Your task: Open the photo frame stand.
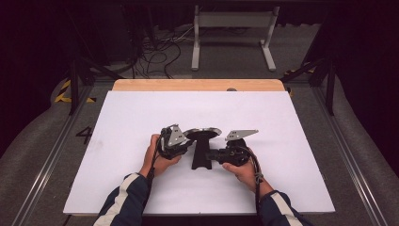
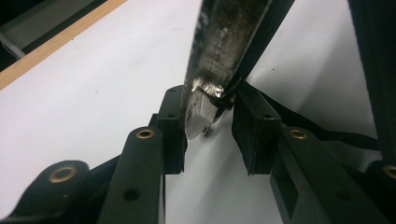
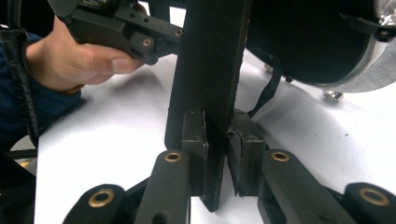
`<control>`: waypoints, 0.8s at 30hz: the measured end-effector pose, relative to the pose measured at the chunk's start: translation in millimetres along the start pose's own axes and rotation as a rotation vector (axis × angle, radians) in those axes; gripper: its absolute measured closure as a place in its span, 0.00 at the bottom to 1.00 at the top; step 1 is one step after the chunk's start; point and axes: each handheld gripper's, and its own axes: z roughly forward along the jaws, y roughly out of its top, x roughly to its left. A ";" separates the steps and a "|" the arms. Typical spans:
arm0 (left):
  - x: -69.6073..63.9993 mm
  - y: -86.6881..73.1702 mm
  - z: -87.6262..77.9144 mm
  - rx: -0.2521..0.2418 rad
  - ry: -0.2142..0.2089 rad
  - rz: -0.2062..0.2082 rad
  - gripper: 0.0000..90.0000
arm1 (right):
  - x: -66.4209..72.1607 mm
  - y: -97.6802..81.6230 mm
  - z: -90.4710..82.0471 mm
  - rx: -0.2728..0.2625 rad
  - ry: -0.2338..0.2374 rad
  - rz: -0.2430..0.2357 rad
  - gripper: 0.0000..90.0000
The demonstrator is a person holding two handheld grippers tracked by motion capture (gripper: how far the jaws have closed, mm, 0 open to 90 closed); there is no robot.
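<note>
I see the white board (image 1: 141, 188) on the bench, and the work sits a little nearer its front edge than its far edge, about midway between its left and right edges. My left gripper (image 1: 175, 141) comes at the round metal disc (image 1: 203, 133) from the left; in the left gripper view the disc's worn rim (image 2: 201, 114) stands between the half-open jaws, against the left pad, with a gap to the right one, so nothing is clamped. The disc tops a black stand (image 1: 201, 155) that stands upright on the board. My right gripper (image 1: 217, 156), coming in from the right, is closed on the stand's flat black upright (image 3: 208, 70), both pads pressing it.
</note>
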 end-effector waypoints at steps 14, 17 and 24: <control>1.1 -0.3 2.9 0.002 0.009 0.000 0.74 | -0.1 -1.8 1.1 -0.003 -0.009 -0.012 0.88; 1.7 -0.7 2.6 0.000 0.006 -0.005 0.73 | 2.1 -2.0 0.9 -0.001 -0.025 -0.022 0.88; 3.2 -2.1 0.4 0.009 -0.007 -0.023 0.74 | 3.7 -2.0 1.4 -0.001 -0.027 -0.028 0.88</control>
